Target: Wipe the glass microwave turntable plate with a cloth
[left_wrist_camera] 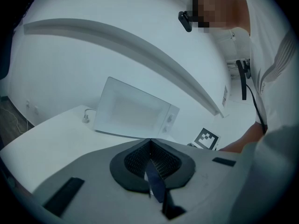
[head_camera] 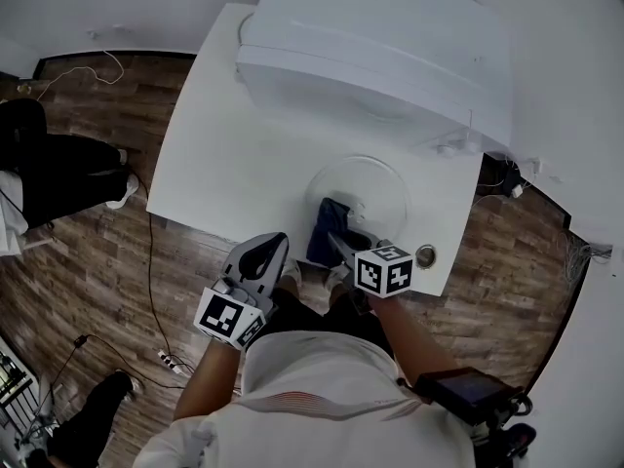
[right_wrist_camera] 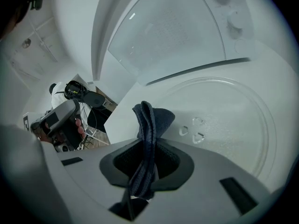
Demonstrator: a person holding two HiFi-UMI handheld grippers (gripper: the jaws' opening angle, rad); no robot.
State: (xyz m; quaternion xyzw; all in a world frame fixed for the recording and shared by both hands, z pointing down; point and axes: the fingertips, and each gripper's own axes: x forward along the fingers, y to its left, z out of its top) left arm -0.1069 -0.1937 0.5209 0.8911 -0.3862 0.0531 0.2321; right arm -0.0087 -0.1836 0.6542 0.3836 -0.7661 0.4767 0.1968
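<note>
Closest to the camera was the person's white shirt, with both arms reaching forward to a white table (head_camera: 224, 154). On it, in front of a white microwave (head_camera: 370, 47), lay the round glass plate (head_camera: 375, 178), flat on the tabletop and outside the oven.

The right gripper (head_camera: 338, 242) was clamped on a dark blue cloth (head_camera: 322, 227), holding it at the plate's near-left rim. In the right gripper view, the cloth (right_wrist_camera: 148, 125) stood up in a folded bunch out of the closed jaws of the right gripper (right_wrist_camera: 145, 146). The clear plate (right_wrist_camera: 233, 120) spread out beyond it, with three small raised bumps near its middle. Whether the cloth was pressing on the glass or only held just over the rim could not be told.

The left gripper (head_camera: 271, 245) sat at the near edge of the table, just left of the cloth and off the plate. In its own view, the left gripper (left_wrist_camera: 150, 143) had its jaws together with nothing of the task between them, pointing across the table toward the microwave.

As a judgement of progress, the plate was out and the cloth was in hand at its edge. The glass showed no clear wiped and unwiped areas. With the cloth at the rim and most of the surface lying beyond it, the wiping itself seemed largely left to do
</note>
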